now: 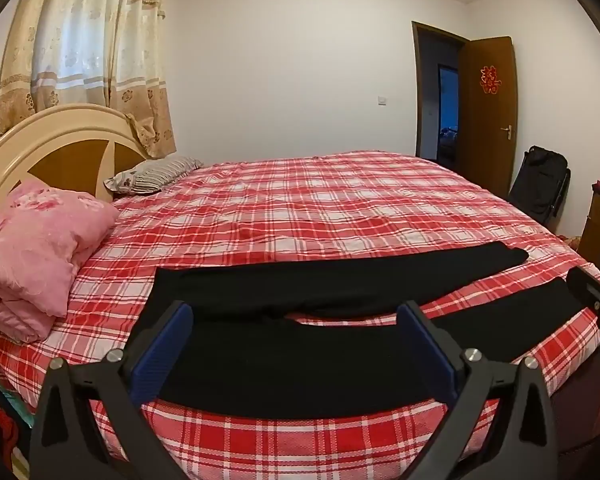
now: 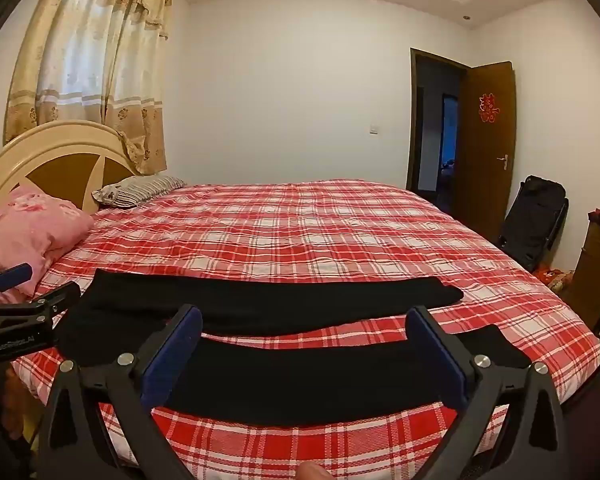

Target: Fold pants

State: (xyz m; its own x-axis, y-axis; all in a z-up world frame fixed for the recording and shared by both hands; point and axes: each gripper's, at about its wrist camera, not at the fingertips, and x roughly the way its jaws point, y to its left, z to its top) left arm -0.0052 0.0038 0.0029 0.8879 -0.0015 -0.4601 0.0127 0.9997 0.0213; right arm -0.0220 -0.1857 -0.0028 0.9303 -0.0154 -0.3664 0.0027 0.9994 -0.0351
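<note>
The pair of black fabric pants lies flat on the bed with the red-and-white checked cover, near the bed's front edge, its two legs spread apart in a narrow V with checked cover showing between them. The waist end points toward the cream and brown wooden headboard; the cuffs point away from it.

My left claw stands wide open with its blue-padded fingers either side of the near leg, gripping nothing. My right claw is likewise wide open over the near leg, further from the headboard, and empty.

A crumpled pink floral quilt sits against the headboard, with a striped pillow beyond it.
</note>
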